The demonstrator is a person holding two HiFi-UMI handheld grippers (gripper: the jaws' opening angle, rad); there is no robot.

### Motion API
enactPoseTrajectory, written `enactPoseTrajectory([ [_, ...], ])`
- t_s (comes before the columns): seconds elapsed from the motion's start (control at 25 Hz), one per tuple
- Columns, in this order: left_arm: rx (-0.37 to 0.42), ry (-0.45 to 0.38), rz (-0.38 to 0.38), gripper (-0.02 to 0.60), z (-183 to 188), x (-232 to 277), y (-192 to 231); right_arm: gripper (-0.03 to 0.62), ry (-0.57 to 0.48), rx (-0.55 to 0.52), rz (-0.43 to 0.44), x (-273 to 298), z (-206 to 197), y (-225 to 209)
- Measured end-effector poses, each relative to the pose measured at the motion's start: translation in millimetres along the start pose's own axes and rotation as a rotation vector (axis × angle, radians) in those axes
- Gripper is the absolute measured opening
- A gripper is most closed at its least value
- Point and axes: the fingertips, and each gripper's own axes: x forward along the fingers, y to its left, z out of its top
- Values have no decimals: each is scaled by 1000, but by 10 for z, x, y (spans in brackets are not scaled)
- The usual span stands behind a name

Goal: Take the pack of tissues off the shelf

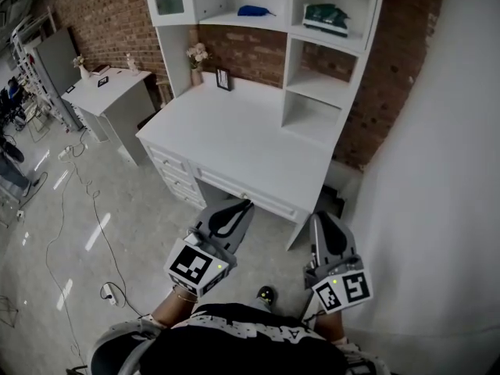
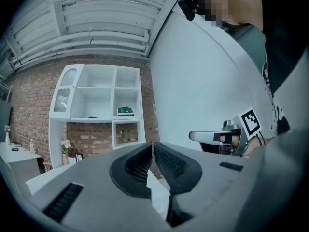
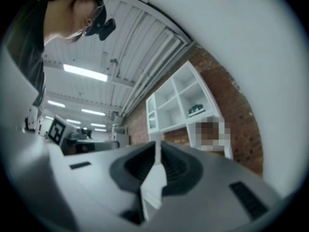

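The left gripper's (image 2: 153, 148) jaws are pressed together with nothing between them. The right gripper's (image 3: 158, 146) jaws are likewise closed and empty. In the head view both grippers are held side by side, low in front of the person, over the floor (image 1: 117, 225) just before the front edge of the white desk (image 1: 234, 131). Each points toward the desk and touches nothing.

The pack of tissues (image 1: 326, 18), green, lies in a compartment in the right-hand column of the white shelf unit (image 1: 291, 22) that stands on the back of the desk, well apart from both grippers. A blue thing (image 1: 254, 10) lies on the shelf to its left. On the desk's back left corner stand a small vase of flowers (image 1: 197, 57) and a dark picture frame (image 1: 223, 79), against a brick wall (image 1: 109, 14).
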Motion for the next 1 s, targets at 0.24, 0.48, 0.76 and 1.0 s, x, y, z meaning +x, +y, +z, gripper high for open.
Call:
enactPoseTrajectory([
  [0.24,-7,2,-2,40,-8,243,-6,38,1,2,-1,53,30,-213],
  [0.48,12,0,-11,49,-17,467,-34,61,0,5,6,78,38,-398],
  [0.76,-3,-6,-21,58,-16,582,-117,66,7,-8,-1,48,51,-525],
  [1.0,8,0,-19,71,-78,588,-96,69,24,-6,9,71,7,-533],
])
